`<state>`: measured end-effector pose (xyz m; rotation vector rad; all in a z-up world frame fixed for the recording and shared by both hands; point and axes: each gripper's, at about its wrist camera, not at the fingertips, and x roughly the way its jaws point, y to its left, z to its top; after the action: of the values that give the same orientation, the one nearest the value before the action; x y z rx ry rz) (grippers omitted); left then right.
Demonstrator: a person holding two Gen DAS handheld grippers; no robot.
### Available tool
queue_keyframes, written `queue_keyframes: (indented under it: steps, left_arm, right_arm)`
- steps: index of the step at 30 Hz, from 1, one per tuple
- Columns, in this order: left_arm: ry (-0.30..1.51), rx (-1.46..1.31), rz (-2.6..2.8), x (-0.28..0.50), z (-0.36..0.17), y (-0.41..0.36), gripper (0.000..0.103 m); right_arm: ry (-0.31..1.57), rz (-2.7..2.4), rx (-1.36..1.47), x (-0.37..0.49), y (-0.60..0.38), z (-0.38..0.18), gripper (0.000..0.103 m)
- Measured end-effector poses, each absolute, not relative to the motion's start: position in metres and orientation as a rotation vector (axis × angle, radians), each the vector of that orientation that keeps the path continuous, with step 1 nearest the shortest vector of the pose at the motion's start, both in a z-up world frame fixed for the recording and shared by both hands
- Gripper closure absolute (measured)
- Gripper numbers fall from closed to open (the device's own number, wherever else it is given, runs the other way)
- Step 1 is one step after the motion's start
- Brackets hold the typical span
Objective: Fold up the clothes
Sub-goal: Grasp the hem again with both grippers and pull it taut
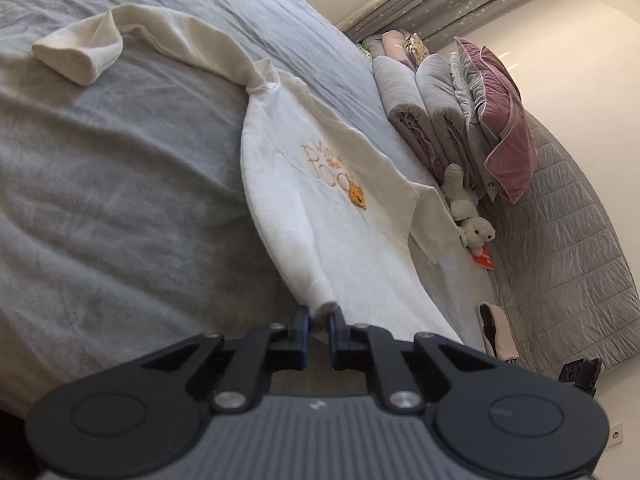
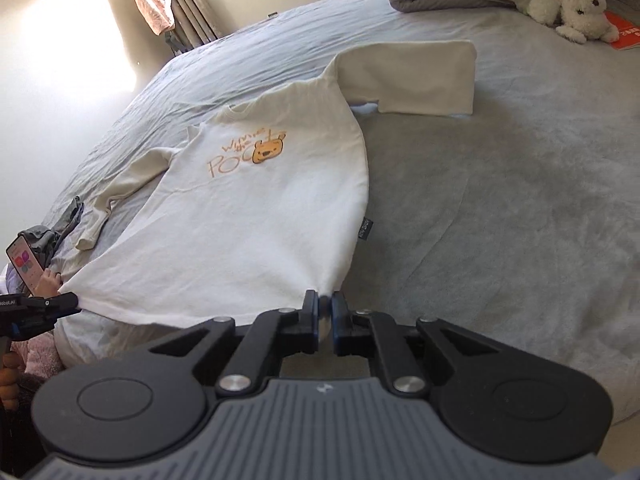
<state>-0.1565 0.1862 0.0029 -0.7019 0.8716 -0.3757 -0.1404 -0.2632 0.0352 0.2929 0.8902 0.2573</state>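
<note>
You had 1 cream long-sleeved sweatshirt (image 2: 256, 216), soft knit with an orange bear print, lying face up on the grey fleecy bed (image 2: 500, 208). Your 2 grippers each pinched a hem corner: left gripper (image 1: 319, 314) and right gripper (image 2: 326, 304), jaws narrow on cloth. Beyond the sweatshirt lay 1 fluffy white plush dog (image 2: 560, 4).

- The left gripper (image 1: 318, 317) is angled downward with its jaws pinched nearly closed on a bit of white fabric.
- The right gripper (image 2: 326, 307) is tilted down more steeply, jaws likewise clamped tight on cloth.
</note>
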Motion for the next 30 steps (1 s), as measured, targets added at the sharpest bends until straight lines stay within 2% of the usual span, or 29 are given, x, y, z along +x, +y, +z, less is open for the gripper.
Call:
queue_keyframes:
  steps: [5, 15, 18, 20, 22, 24, 25, 30]
  left_arm:
    - [0.879, -0.635, -0.384, -0.164, 0.013, 0.182, 0.094]
    - [1.007, -0.503, -0.263, -0.147, -0.048, 0.177, 0.092]
    - [1.012, -0.536, -0.282, -0.149, -0.045, 0.184, 0.077]
    - [0.997, -0.558, -0.281, -0.151, -0.041, 0.192, 0.054]
    - [0.967, -0.563, -0.261, -0.153, -0.037, 0.198, 0.048]
    - [0.957, -0.572, -0.264, -0.152, -0.037, 0.202, 0.047]
    - [0.964, -0.58, -0.272, -0.152, -0.038, 0.203, 0.047]
    - [0.963, -0.578, -0.347, -0.151, -0.041, 0.195, 0.049]
  right_arm:
    - [0.866, 0.255, 0.286, -0.141, -0.268, 0.053, 0.094]
    - [0.967, 0.166, 0.187, -0.121, -0.251, 0.007, 0.094]
    - [1.007, 0.164, 0.158, -0.123, -0.248, 0.0, 0.094]
    - [1.017, 0.169, 0.141, -0.126, -0.248, 0.002, 0.093]
    - [1.012, 0.168, 0.129, -0.129, -0.25, 0.006, 0.077]
    - [1.001, 0.175, 0.133, -0.132, -0.252, 0.009, 0.067]
    - [0.996, 0.178, 0.135, -0.133, -0.253, 0.01, 0.065]
    - [0.977, 0.267, 0.1, -0.15, -0.239, 0.012, 0.065]
